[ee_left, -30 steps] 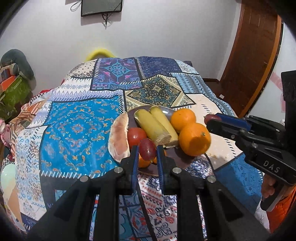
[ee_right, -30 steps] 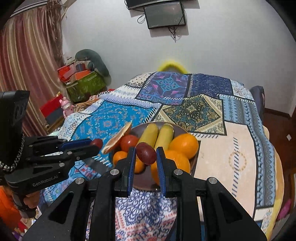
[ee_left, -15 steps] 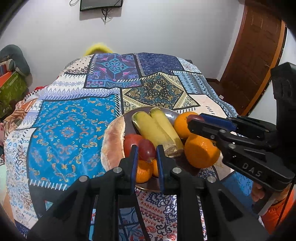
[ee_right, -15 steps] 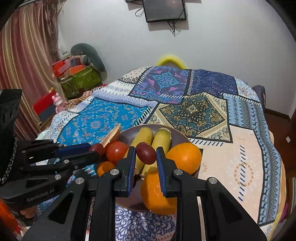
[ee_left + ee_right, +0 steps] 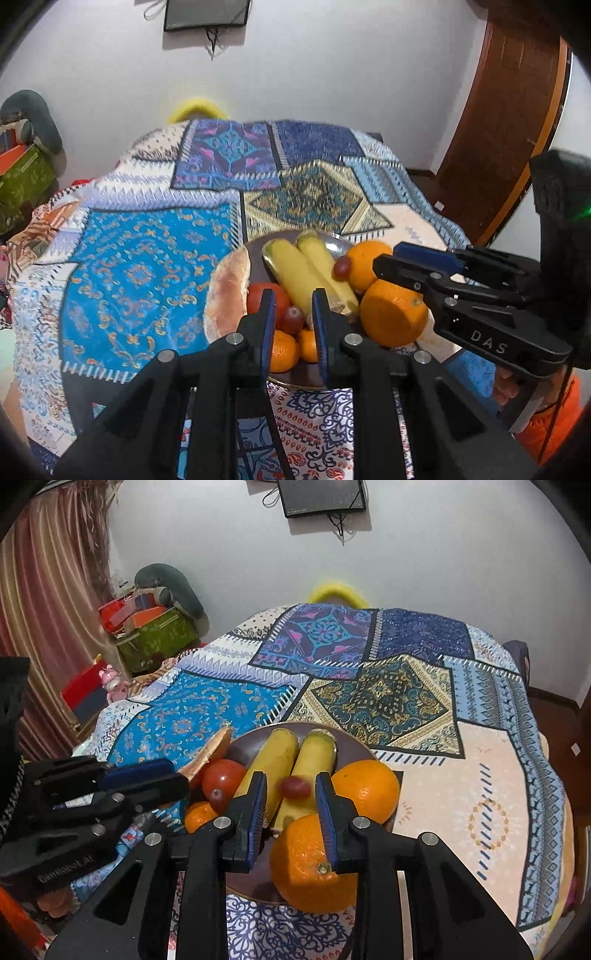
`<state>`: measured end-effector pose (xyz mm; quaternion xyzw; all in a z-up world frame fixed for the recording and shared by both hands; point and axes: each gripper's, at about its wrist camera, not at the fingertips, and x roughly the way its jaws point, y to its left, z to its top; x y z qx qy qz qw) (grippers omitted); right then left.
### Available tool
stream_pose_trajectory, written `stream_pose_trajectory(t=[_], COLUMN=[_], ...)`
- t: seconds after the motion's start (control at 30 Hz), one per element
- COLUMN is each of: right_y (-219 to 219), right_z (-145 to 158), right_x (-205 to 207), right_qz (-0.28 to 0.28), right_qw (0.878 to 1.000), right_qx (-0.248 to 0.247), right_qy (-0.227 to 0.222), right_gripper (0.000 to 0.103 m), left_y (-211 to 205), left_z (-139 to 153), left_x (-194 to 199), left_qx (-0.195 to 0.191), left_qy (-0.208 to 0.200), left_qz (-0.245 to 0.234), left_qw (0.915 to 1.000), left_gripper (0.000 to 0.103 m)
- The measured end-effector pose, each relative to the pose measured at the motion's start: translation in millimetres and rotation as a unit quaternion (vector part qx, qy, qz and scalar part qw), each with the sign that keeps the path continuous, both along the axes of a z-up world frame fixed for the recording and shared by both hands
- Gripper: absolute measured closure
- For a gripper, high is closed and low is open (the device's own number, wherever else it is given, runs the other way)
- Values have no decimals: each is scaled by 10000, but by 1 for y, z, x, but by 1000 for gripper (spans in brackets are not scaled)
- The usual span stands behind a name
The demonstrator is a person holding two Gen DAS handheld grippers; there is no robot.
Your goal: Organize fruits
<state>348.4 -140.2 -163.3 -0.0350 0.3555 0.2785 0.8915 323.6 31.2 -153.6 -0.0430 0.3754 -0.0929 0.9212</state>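
The brown plate (image 5: 354, 742) stands on a bed covered with a patchwork bedspread (image 5: 207, 709), near the front edge. On the plate lie two bananas (image 5: 291, 771) side by side, two big oranges (image 5: 365, 790) at the right, a red tomato (image 5: 221, 779), two small mandarins (image 5: 284, 350) at the front and a piece of flat bread (image 5: 227, 291) leaning on the left rim.

The left gripper (image 5: 293, 325) is over the front part of the plate. Its jaws are apart, with a clear gap between the blue pads. A dark red grape (image 5: 293, 315) shows in this gap, beside the tomato and above the mandarins. It does not seem to touch either pad, so the gripper holds nothing.

The right gripper (image 5: 290, 805) is over the right front part of the plate, above the nearer orange (image 5: 310, 864). Its jaws are also wide apart. A second grape (image 5: 295, 788) is seen between the fingers, a little blurred, against the bananas. It is free of both pads, and I cannot tell if it already rests on the bananas or is in the air.

In the left wrist view the same grape (image 5: 341, 267) shows just before the tips of the right gripper, between the right banana and the farther orange. A dark screen (image 5: 321, 496) hangs on the white wall behind the bed.
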Motion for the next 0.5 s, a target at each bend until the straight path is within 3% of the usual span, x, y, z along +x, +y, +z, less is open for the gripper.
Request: stream_pose_trajectory(t=[0.27,0.5], right_y=[-17,-34], right_z=[48,108], right_x=[-35,-91], right_qz=[-111,-213], right_qw=[9986,9917], right_qx=[255,542], right_qy=[-449,-1146], right_gripper=[78,78], left_y=[5,-5], left_z=[66,131], left_x=[-47,-116], left_qx=[33,219], left_qy=[-791,-1711], left_qz=[258,433], left_qw=[9965,9841], left_gripper=[84,84])
